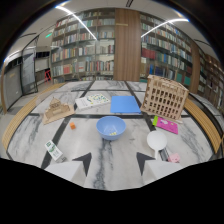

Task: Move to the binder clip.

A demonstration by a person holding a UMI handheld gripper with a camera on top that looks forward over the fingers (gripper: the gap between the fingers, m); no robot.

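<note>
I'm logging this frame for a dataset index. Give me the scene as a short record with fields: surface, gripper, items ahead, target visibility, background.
surface: marble table with dark stripes
gripper: gripper open, nothing between the fingers
just ahead: blue bowl
beyond bowl: blue sheet, wooden lattice model
right side: white disc, pink card
left side: small wooden model, orange piece
binder clip: cannot tell which item it is
background: bookshelves

A blue bowl (111, 127) was seen on the marble table (100, 165) at frame centre, beyond the parted fingertips (85, 161) of the gripper (114, 161), bookshelves (85, 45) filling the upper frame.
</note>
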